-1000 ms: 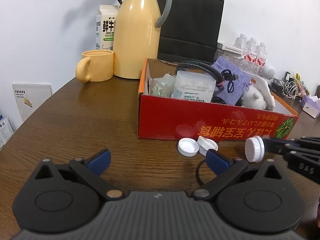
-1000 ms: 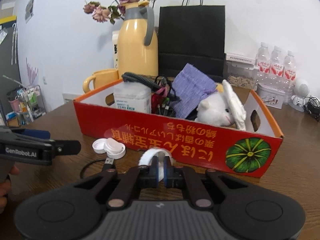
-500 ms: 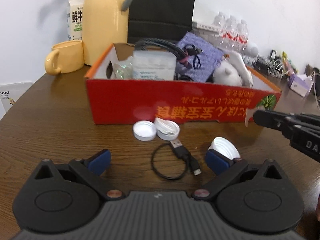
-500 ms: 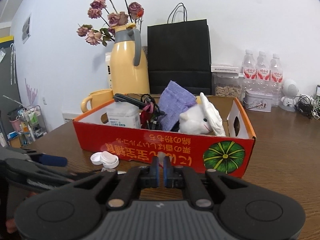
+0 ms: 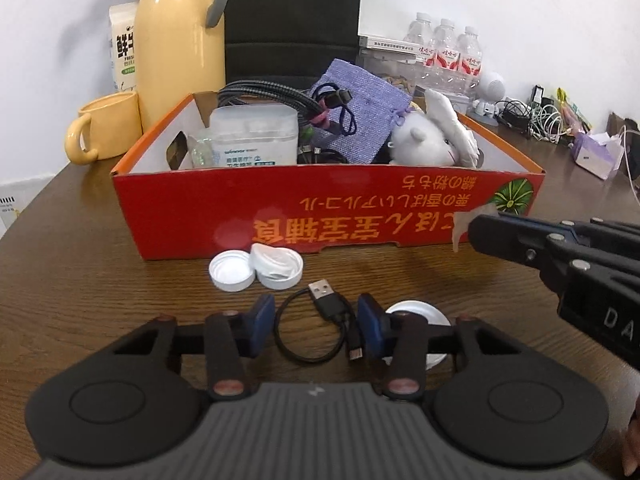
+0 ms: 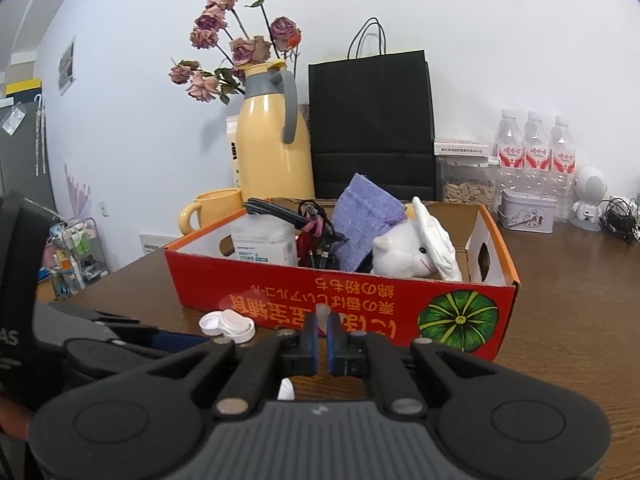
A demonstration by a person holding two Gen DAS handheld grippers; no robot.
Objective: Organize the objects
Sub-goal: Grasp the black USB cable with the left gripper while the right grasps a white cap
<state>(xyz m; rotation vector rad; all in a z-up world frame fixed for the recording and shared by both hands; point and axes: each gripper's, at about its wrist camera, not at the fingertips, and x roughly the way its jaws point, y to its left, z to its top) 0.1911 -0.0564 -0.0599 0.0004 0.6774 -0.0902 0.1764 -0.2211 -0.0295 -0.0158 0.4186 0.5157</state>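
Left tool (image 5: 316, 326) just narrowing around short black looped USB cable (image 5: 320, 330), pads not yet pressing — right tool (image 6: 322, 338) closed, empty, white round lid (image 5: 416, 314) set down beside cable; cable next for red cardboard box (image 5: 320, 216).

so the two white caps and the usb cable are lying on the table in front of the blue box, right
Not quite: the box is red, not blue, as the left wrist view shows. The two white caps and the usb cable do lie on the table in front of it.
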